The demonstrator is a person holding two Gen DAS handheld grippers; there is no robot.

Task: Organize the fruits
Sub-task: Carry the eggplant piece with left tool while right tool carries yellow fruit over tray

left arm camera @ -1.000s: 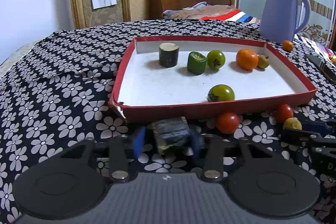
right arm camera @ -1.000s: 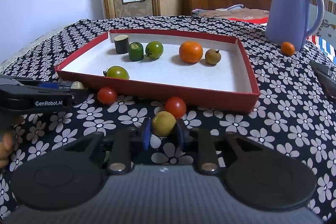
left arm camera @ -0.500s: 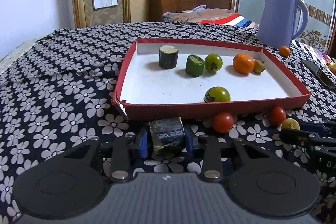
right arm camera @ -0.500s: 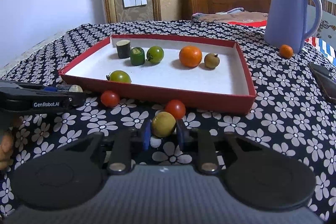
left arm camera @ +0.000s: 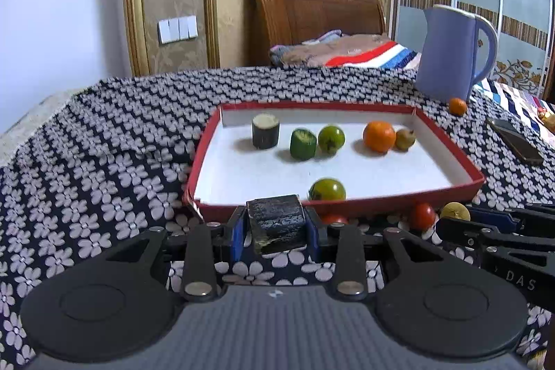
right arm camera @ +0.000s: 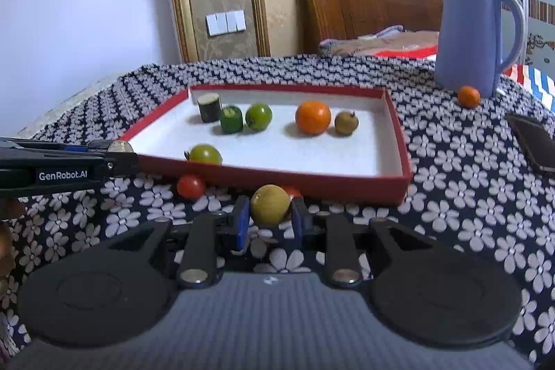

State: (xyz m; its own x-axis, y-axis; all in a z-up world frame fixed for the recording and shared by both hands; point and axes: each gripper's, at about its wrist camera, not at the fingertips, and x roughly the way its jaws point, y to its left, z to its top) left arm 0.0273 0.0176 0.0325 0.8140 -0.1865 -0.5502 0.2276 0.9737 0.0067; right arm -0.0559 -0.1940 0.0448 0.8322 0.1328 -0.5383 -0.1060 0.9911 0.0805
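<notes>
1. Six pieces already lie in the red tray [left arm camera: 447, 186]: a dark cylinder [left arm camera: 265, 130], a green chunk [left arm camera: 302, 144], a green tomato [left arm camera: 331, 139], an orange [left arm camera: 379, 136] and a small brown fruit [left arm camera: 405, 139] along the far side, and another green tomato [left arm camera: 327, 190] by the near wall.
2. The left gripper [left arm camera: 275, 227] is clamped on a dark block [left arm camera: 276, 223], held just short of the tray's near wall.
3. The right gripper [right arm camera: 270, 221] pinches a yellow fruit [right arm camera: 270, 205], also near that wall.
4. Left out on the flowered cloth [right arm camera: 468, 196]: two red tomatoes [right arm camera: 190, 186] near the tray and a small orange [right arm camera: 468, 96] by the blue jug [right arm camera: 471, 37].
5. The job looks roughly half done.
</notes>
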